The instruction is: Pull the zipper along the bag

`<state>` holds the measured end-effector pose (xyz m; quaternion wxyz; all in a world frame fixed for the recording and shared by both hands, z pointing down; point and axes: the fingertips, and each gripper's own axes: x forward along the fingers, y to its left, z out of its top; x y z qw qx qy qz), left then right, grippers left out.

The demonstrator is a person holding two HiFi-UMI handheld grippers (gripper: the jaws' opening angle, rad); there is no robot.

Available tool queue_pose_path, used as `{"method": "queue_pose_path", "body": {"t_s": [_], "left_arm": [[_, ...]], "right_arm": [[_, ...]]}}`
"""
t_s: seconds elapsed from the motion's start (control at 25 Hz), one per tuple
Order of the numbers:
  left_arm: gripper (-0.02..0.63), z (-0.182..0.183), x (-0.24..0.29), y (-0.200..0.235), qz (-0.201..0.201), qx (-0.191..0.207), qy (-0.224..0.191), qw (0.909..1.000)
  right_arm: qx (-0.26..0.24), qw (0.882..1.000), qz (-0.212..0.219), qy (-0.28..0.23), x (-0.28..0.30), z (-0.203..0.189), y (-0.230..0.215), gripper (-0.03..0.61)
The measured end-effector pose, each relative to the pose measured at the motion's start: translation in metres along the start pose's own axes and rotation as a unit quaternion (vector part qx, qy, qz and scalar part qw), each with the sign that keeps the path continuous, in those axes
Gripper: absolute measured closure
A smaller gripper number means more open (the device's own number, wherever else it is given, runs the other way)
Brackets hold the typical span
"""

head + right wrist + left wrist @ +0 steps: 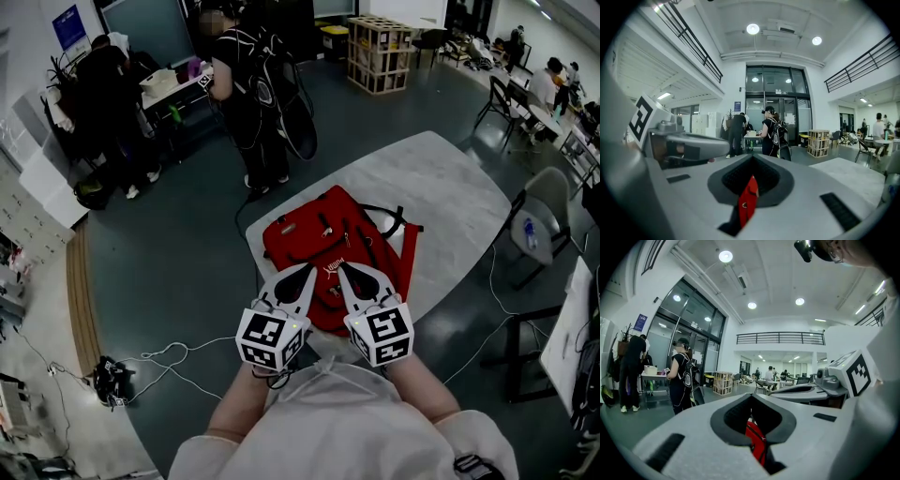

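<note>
Pale marbled table (450, 187) in a wide hall, with the red backpack (319, 230) lying flat on it. The left gripper (307, 272) and right gripper (343, 270) hang side by side over the backpack's near end, each with jaws pressed together on nothing, only a sliver of red showing through the slit. To do the step well, one gripper should probably pin the fabric beside the zip track while the other opens, nips the pull tab (too small to pick out here) and draws it in line with the teeth.
</note>
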<state>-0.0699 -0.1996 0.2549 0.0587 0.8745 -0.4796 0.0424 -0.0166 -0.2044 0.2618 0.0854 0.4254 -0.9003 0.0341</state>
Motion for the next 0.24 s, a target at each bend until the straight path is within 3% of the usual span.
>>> {"method": "queue_pose_path", "body": {"t_s": [0.24], "left_arm": [[0.594, -0.0047, -0.0035, -0.0001, 0.005, -0.002, 0.001, 1.0]], "right_arm": [[0.001, 1.0, 0.0, 0.004, -0.0034, -0.0046, 0.0035, 0.552]]}}
